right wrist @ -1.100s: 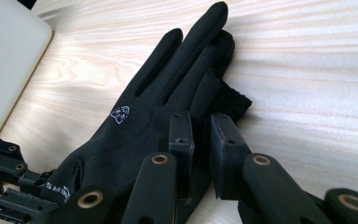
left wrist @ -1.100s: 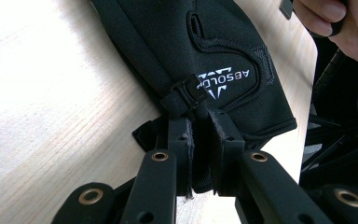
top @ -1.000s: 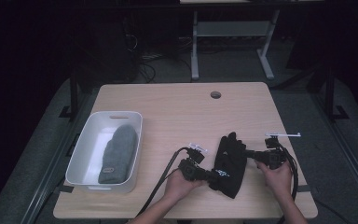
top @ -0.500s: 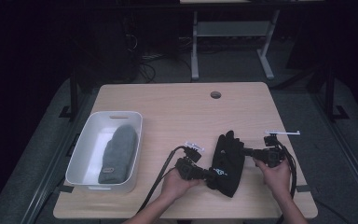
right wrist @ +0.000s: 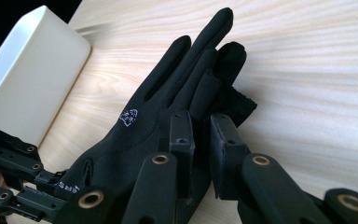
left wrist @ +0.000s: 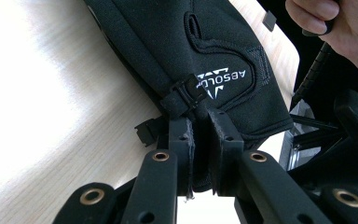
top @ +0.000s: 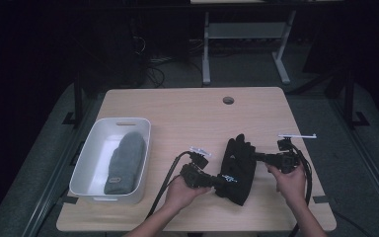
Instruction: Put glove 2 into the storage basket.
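A black glove (top: 238, 163) with white lettering lies flat on the wooden table (top: 187, 108), fingers pointing away from me; a second layer seems to lie under it. My left gripper (top: 220, 180) comes in from the left, shut on the glove's cuff edge (left wrist: 242, 116) beside a small black clip (left wrist: 184, 93). My right gripper (top: 257, 157) comes in from the right, shut on the glove's side edge (right wrist: 200, 100) below the fingers. In both gripper views the jaws (left wrist: 200, 128) (right wrist: 201, 128) pinch black fabric.
A white bin (top: 123, 120) stands at the table's left with a grey knit hat (top: 126, 160) inside; its corner (right wrist: 28, 70) appears in the right gripper view. A round cable hole (top: 228, 100) sits near the far edge. Cables trail toward me.
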### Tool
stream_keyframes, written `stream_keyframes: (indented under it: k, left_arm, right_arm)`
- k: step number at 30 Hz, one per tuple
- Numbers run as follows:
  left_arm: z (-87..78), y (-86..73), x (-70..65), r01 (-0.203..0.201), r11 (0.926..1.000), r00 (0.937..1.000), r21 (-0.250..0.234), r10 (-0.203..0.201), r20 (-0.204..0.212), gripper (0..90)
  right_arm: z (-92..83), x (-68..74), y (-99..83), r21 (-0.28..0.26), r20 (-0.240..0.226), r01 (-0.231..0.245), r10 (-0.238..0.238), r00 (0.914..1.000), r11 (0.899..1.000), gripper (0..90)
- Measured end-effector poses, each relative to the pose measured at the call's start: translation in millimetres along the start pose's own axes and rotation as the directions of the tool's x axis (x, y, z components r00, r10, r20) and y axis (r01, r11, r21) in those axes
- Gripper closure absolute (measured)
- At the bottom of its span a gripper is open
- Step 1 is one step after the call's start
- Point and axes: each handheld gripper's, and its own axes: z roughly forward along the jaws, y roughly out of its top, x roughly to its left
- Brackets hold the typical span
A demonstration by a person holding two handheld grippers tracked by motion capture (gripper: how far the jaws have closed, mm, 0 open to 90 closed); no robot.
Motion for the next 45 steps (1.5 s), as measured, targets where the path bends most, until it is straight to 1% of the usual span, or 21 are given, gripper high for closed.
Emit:
stream_keyframes:
  k: [1,4,5,12,15,21,29,30,31,32,33,35,36,37,38,39,41,42,43,44,45]
  left_arm:
    - [-3.2,0.0,-0.3,0.005,1.0,1.0,-0.007,-0.005,-0.001,81.3]
    - [-6.0,0.2,-0.7,0.002,0.9999,1.0,-0.014,-0.002,-0.002,81.3]
    - [-9.1,0.5,-0.9,0.001,0.9998,1.0,-0.019,-0.001,-0.003,81.3]
    - [-17.8,1.5,-1.7,-0.002,0.9996,1.0,-0.027,0.001,-0.009,81.3]
    - [-24.1,2.5,-2.1,-0.011,0.9994,0.9999,-0.032,0.011,-0.01,81.2]
    - [-32.2,3.6,-2.1,-0.009,0.999,0.9999,-0.043,0.009,-0.013,81.3]
    - [-46.0,5.7,-2.0,-0.019,0.9981,0.9997,-0.059,0.018,-0.018,81.3]
    - [-46.0,5.7,-2.0,-0.019,0.9981,0.9997,-0.059,0.018,-0.018,81.2]
    - [-49.8,5.8,-2.0,-0.017,0.9978,0.9997,-0.064,0.016,-0.02,81.2]
    - [-49.8,5.8,-2.0,-0.017,0.9978,0.9997,-0.064,0.016,-0.02,81.3]
    - [-53.5,6.1,-2.1,-0.016,0.9974,0.9997,-0.07,0.014,-0.021,81.2]
    - [-55.4,6.1,-1.8,-0.016,0.9975,0.9997,-0.069,0.014,-0.02,81.2]
    - [-57.7,6.3,-0.8,-0.025,0.9976,0.9995,-0.065,0.023,-0.023,81.3]
    - [-61.1,6.3,-0.8,-0.018,0.9973,0.9996,-0.071,0.016,-0.024,81.3]
    - [-61.1,6.3,-0.8,-0.018,0.9973,0.9996,-0.071,0.016,-0.024,81.3]
    - [-64.5,6.8,-0.2,-0.024,0.9969,0.9994,-0.075,0.023,-0.025,81.3]
    - [-66.0,6.9,-0.5,-0.019,0.9967,0.9996,-0.079,0.017,-0.024,81.2]
    - [-67.1,7.0,-0.3,-0.021,0.9963,0.9995,-0.083,0.019,-0.025,81.3]
    - [-70.6,7.4,0.1,-0.023,0.996,0.9994,-0.086,0.021,-0.027,81.3]
    - [-70.6,7.4,0.1,-0.023,0.996,0.9994,-0.086,0.021,-0.027,81.2]
    - [-73.9,7.5,0.5,-0.023,0.9956,0.9994,-0.09,0.021,-0.027,81.2]
  right_arm:
    - [0.0,2.8,1.8,-0.001,0.0,0.004,-0.004,1.0,1.0,80.3]
    - [0.4,5.7,4.5,-0.003,-0.003,0.016,-0.016,0.9999,1.0,80.3]
    - [0.5,8.7,6.5,-0.004,-0.006,0.018,-0.018,0.9998,1.0,80.3]
    - [1.3,13.9,11.3,-0.006,-0.022,0.017,-0.018,0.9996,1.0,80.3]
    - [1.3,18.8,15.3,-0.007,-0.034,0.014,-0.014,0.9993,1.0,80.4]
    - [1.6,23.5,19.3,-0.012,-0.047,0.015,-0.015,0.9988,1.0,80.4]
    - [1.3,35.6,29.9,-0.02,-0.067,0.022,-0.023,0.9975,1.0,80.4]
    - [1.5,36.5,30.7,-0.021,-0.07,0.02,-0.022,0.9973,1.0,80.4]
    - [1.9,37.7,32.0,-0.02,-0.072,0.026,-0.028,0.997,0.999,80.4]
    - [1.9,37.7,32.0,-0.02,-0.072,0.026,-0.028,0.997,0.999,80.4]
    - [2.5,40.5,34.2,-0.019,-0.074,0.03,-0.031,0.9967,0.999,80.4]
    - [2.9,41.9,35.4,-0.019,-0.078,0.031,-0.033,0.9964,0.999,80.4]
    - [3.9,44.8,37.6,-0.023,-0.086,0.032,-0.034,0.9957,0.999,80.4]
    - [4.5,46.1,38.7,-0.022,-0.087,0.033,-0.035,0.9956,0.999,80.4]
    - [4.5,46.1,38.7,-0.022,-0.087,0.033,-0.035,0.9956,0.999,80.4]
    - [5.1,49.2,41.1,-0.021,-0.089,0.032,-0.034,0.9954,0.999,80.4]
    - [5.3,50.6,42.4,-0.021,-0.093,0.032,-0.034,0.9951,0.999,80.4]
    - [5.7,53.1,44.7,-0.022,-0.095,0.039,-0.041,0.9947,0.999,80.4]
    - [5.9,54.5,45.9,-0.024,-0.097,0.041,-0.043,0.9944,0.999,80.4]
    - [5.9,54.5,45.9,-0.024,-0.097,0.041,-0.043,0.9944,0.999,80.4]
    - [6.6,57.4,48.4,-0.026,-0.105,0.039,-0.042,0.9936,0.999,80.4]
